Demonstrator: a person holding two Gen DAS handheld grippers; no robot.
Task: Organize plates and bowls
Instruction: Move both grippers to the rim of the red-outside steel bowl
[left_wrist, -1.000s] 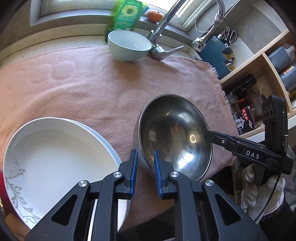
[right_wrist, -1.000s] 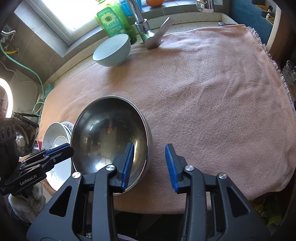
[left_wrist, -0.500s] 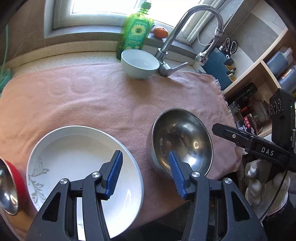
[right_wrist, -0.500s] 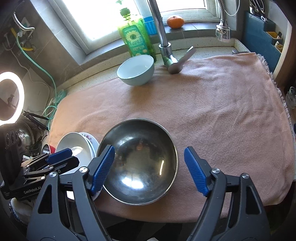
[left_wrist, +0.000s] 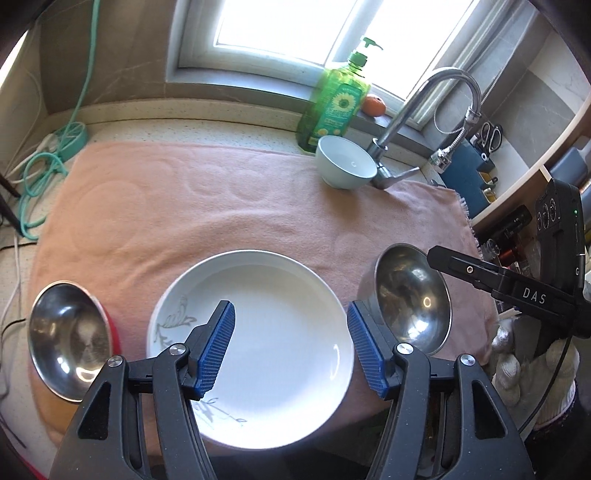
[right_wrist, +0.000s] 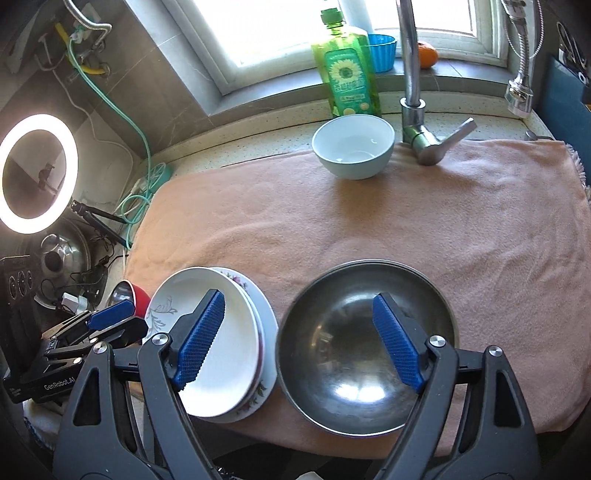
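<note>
A white plate with a grey leaf pattern (left_wrist: 266, 325) lies on a pink towel (left_wrist: 221, 206), stacked on a flowered plate (right_wrist: 264, 317). A large steel bowl (left_wrist: 412, 299) (right_wrist: 365, 347) sits to its right. A small steel bowl with a red outside (left_wrist: 66, 332) sits at the left. A pale blue bowl (left_wrist: 345, 162) (right_wrist: 352, 146) stands by the faucet. My left gripper (left_wrist: 290, 345) is open and empty above the white plate. My right gripper (right_wrist: 299, 341) is open and empty above the plate stack and the large steel bowl.
A faucet (right_wrist: 415, 96) and a green soap bottle (right_wrist: 347, 74) stand at the back by the window. A ring light (right_wrist: 37, 173) and a pot (right_wrist: 59, 258) are at the left. Shelves with bottles (left_wrist: 517, 221) are at the right. Green cable (left_wrist: 40, 166) lies at the back left.
Both grippers opened wide, let go of the large steel bowl's rim and pulled back and up. The bowl now rests flat on the towel. The left gripper shifted left over the white plate.
</note>
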